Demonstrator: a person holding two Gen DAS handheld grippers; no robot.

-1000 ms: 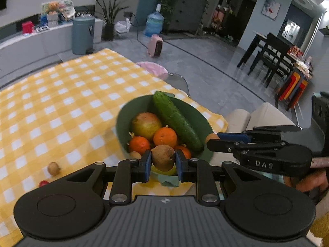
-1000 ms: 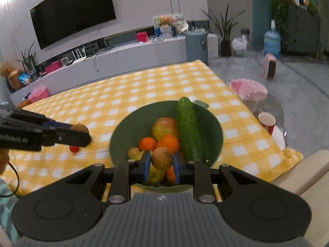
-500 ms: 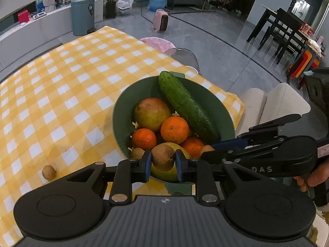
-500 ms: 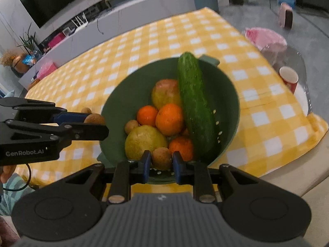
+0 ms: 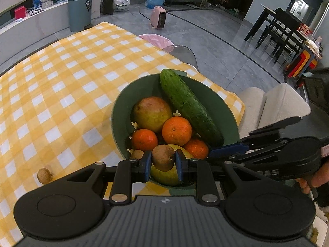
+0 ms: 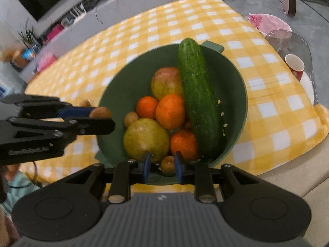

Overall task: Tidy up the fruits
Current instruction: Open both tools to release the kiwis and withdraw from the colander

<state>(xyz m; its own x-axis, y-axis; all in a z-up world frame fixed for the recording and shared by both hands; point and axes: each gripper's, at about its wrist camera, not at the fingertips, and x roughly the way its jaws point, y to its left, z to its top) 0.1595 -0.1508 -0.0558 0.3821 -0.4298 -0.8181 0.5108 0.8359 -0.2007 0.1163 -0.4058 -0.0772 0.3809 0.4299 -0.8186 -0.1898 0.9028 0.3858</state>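
Counter, yellow-check cloth (image 5: 61, 86): carries all items below.

Green colander bowl (image 6: 115, 94): near the counter's front edge, rigid, perforated; receiving vessel for the fruit.

Cucumber (image 6: 197, 100): lies lengthwise against the bowl's right wall, tip over the far rim. Firm, bumpy skin; judged heaviest piece; take at mid-length.

Two large green-red fruits (image 6: 146, 139): one front, one rear in the bowl. Smooth, rounded, likely to slip; grip across the widest girth.

Oranges (image 6: 170, 111): a cluster at centre, touching one another. Dimpled rind gives purchase; moderate squeeze only.

Small brown fruits, thin-shelled, light, judged easily cracked; hold lightly across the middle:
- one (image 5: 163, 157) pinched in the left gripper (image 5: 163, 162), jaws pressed on its sides, held over the bowl's near rim;
- one (image 6: 168, 165) between the jaws of the right gripper (image 6: 161, 165), which have just been opening; a gap shows on the left side, so it appears released at the bowl's front;
- one (image 6: 131, 119) resting in the bowl;
- one (image 5: 44, 175) loose on the cloth, left of the bowl, not yet collected.
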